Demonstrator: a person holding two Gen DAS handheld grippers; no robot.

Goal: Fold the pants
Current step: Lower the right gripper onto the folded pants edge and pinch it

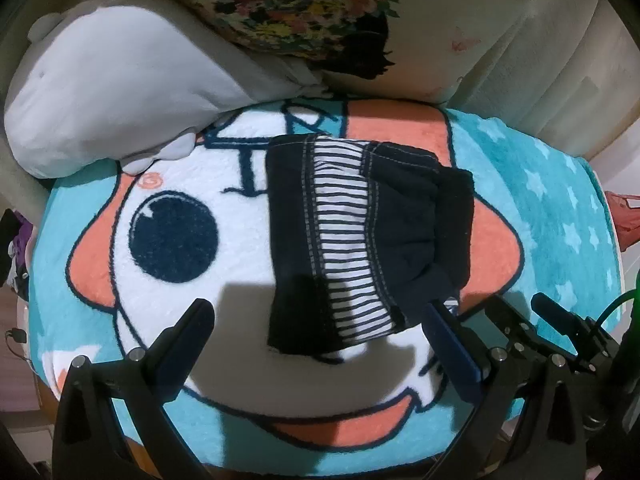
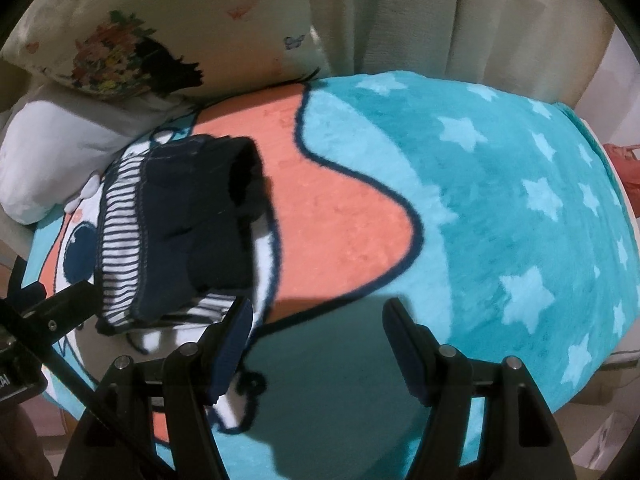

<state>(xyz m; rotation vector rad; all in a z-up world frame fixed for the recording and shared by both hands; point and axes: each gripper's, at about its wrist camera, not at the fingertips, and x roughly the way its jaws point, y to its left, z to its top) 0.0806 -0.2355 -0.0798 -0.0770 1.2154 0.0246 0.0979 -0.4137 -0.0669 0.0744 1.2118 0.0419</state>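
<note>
Pants (image 1: pixel 360 240) folded on blanket (image 1: pixel 540 200) — both grippers spread, empty

Black gripper (image 1: pixel 316 322) – navy pads (image 1: pixel 452 352), seemingly ribbed

Bed covered by a teal fleece blanket (image 2: pixel 500 200), white stars, big cartoon face in white and orange. Grey plush pillow (image 1: pixel 108 92) at 10 o'clock in left view. Floral-print cream pillow (image 1: pixel 304 12) at 12, leaning on cream curtain (image 2: pixel 400 16) folds behind. Hard shadows at 6 o'clock on the blanket, light coming from behind the cameras.
</note>
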